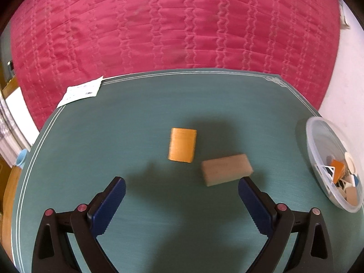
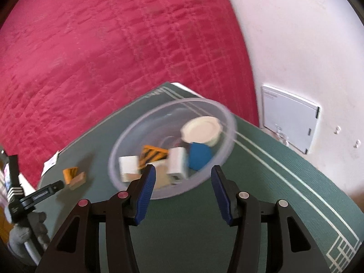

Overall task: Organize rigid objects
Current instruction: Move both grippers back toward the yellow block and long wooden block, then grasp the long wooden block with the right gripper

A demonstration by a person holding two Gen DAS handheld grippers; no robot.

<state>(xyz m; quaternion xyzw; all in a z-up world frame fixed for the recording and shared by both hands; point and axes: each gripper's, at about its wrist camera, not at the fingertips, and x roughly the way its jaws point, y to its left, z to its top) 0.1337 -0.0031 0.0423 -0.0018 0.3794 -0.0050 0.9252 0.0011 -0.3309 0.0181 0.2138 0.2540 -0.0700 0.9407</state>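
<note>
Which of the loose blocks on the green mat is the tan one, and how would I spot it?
Start at the green mat; two blocks lie loose near its middle. The tan block lies nearest the clear bowl. Its neighbour, the orange block, is brighter.

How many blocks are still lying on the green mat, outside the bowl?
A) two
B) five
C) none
A: an orange block and a tan block lie side by side on the green mat, while the other pieces sit in the clear bowl.
</note>
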